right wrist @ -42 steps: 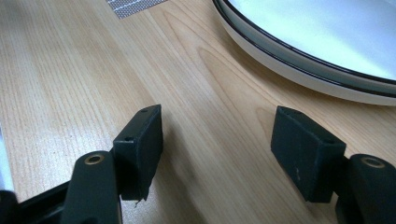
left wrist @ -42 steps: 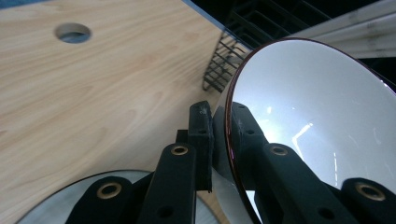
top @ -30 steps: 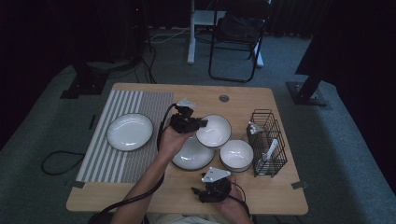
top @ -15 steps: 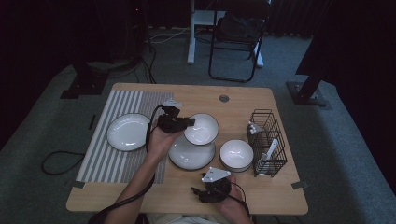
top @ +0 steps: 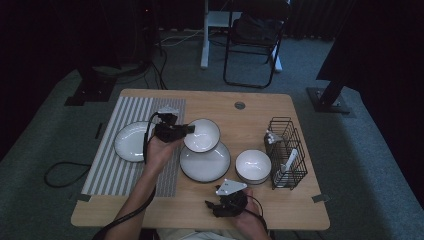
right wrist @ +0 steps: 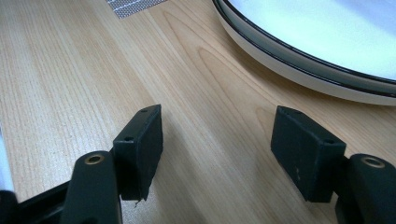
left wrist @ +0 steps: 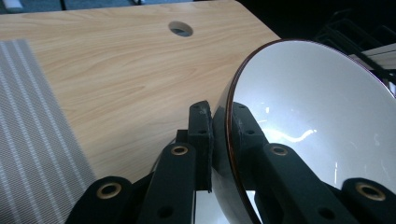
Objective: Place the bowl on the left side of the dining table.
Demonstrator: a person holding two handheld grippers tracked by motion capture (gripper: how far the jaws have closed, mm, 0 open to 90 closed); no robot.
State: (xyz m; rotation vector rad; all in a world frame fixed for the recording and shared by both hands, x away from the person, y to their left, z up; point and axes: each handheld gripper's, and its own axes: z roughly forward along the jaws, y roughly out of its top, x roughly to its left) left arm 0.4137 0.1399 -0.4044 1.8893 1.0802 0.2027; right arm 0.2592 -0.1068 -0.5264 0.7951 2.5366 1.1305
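One left gripper (left wrist: 219,135) pinches our white dark-rimmed ceramic bowl (left wrist: 322,126) by its rim; it seems rigid, slick, breakable; right gripper (right wrist: 217,144) gapes.

The left gripper (left wrist: 219,122) has its jaws clamped on the dark rim of a white bowl (left wrist: 317,112) at right of frame. Wooden surface (left wrist: 116,70) behind; striped mat (left wrist: 28,140) at left edge.

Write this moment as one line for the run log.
left hand-held gripper: shut on bowl rim, carried above plate | right hand-held gripper: open, on table
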